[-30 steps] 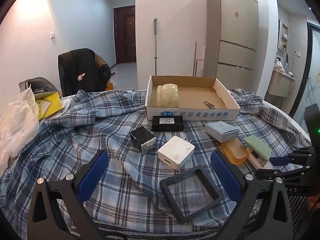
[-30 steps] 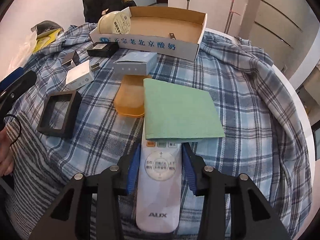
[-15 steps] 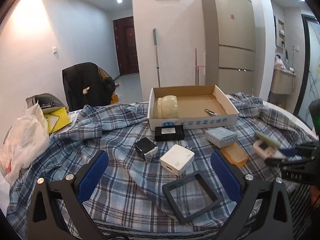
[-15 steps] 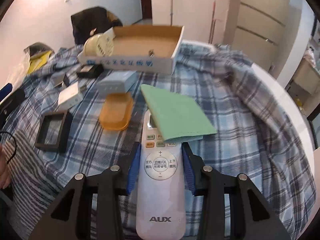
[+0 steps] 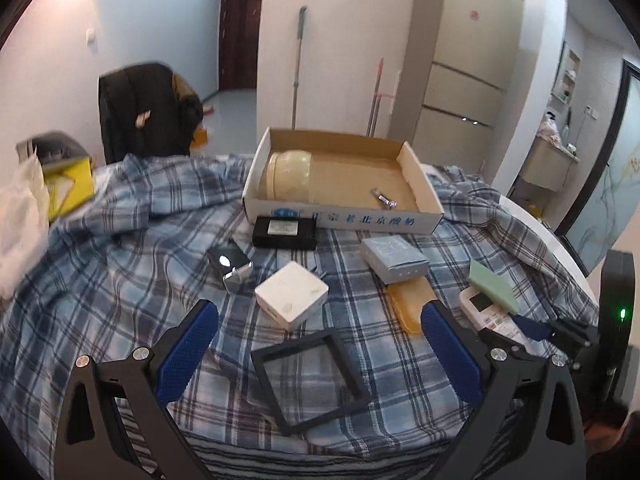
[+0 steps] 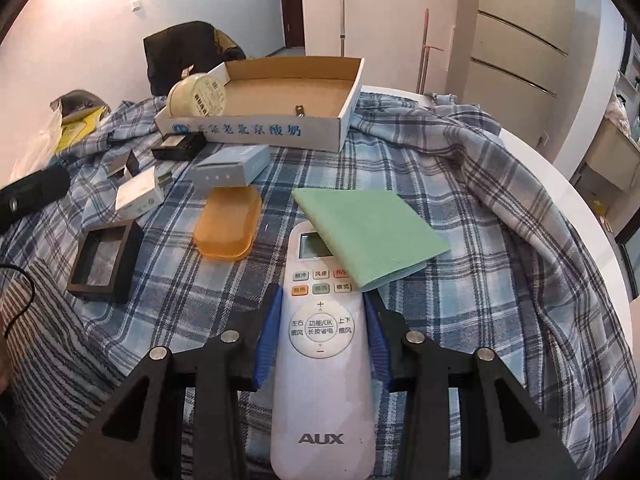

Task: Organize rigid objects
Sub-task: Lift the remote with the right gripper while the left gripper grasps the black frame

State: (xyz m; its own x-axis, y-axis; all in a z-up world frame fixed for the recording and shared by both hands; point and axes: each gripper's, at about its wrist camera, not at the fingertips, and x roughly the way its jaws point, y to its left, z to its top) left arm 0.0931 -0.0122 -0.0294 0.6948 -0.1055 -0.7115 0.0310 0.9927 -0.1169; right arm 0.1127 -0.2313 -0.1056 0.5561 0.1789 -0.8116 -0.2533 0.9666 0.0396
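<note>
My right gripper [image 6: 320, 312] is shut on a white AUX remote [image 6: 322, 364] and holds it above the plaid cloth. A green flat pad [image 6: 370, 230] rests tilted on the remote's far end. The remote also shows in the left wrist view [image 5: 486, 312]. My left gripper [image 5: 316, 344] is open and empty above a black square frame [image 5: 310, 376]. Farther back lie a white box [image 5: 291, 294], an orange case [image 5: 404, 306], a grey-blue box [image 5: 394, 260], a black box [image 5: 285, 232] and a small black-and-silver box [image 5: 232, 266]. An open cardboard box [image 5: 340, 216] holds a cream jar [image 5: 286, 176] and a small metal clipper [image 5: 384, 199].
The plaid cloth [image 6: 480, 208] covers a round white table [image 6: 576, 200]. A black jacket on a chair [image 5: 148, 112] stands behind, a white bag [image 5: 20, 208] and a yellow item [image 5: 68, 184] at the left. A fridge [image 5: 472, 60] stands at the back right.
My right gripper has lifted the remote off the cloth, and the green pad on it has slid and tilted to the right. The left gripper has tilted slightly.
</note>
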